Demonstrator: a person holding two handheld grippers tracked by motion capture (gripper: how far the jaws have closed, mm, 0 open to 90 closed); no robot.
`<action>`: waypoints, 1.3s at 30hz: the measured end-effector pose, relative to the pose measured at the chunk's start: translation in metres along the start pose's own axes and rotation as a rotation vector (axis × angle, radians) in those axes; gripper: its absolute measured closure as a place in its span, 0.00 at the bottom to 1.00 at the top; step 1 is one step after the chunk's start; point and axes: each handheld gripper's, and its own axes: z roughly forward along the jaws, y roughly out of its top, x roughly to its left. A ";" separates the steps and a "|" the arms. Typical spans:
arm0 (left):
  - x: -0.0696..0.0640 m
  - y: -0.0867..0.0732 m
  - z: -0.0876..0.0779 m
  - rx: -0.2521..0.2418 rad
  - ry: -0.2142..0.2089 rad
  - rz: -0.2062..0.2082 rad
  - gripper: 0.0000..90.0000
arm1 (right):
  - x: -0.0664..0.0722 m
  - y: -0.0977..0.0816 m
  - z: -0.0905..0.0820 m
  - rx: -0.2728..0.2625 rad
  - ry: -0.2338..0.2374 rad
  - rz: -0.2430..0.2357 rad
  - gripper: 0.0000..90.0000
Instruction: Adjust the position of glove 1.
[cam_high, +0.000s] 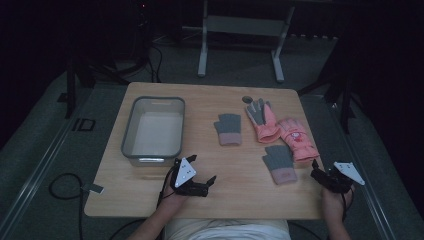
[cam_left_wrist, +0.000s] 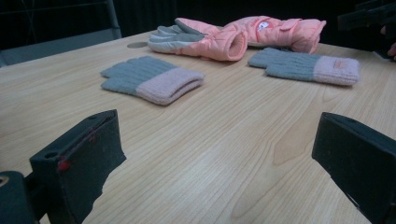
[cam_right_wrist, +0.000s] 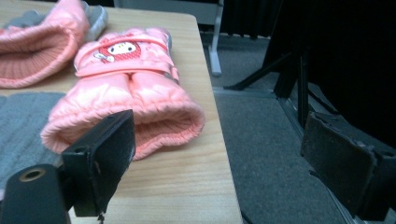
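1. A wooden table (cam_high: 150, 197) with rounded corners is seen on grey carpet.
2. A grey tub (cam_high: 154, 130) is set near its left edge.
3. Two grey knit gloves (cam_high: 229, 129) (cam_high: 280, 163) and two pink padded gloves (cam_high: 263, 120) (cam_high: 298, 138) are laid toward its right edge.

Tabletop (cam_left_wrist: 224, 154) pale, smooth wood grain; grey gloves (cam_left_wrist: 152, 79) knitted, matt; pink gloves (cam_right_wrist: 126, 93) padded, slightly glossy cloth; bin (cam_high: 153, 127) translucent plastic.
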 end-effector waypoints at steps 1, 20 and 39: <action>0.000 0.000 0.000 0.000 -0.001 -0.001 0.01 | 0.000 0.001 0.001 0.016 -0.002 0.001 0.11; 0.000 0.000 0.001 0.005 -0.008 0.010 0.01 | -0.005 0.006 0.003 0.120 0.046 0.014 0.14; 0.000 0.000 0.001 0.003 -0.009 -0.004 0.01 | -0.003 0.038 -0.006 0.076 0.106 0.023 0.14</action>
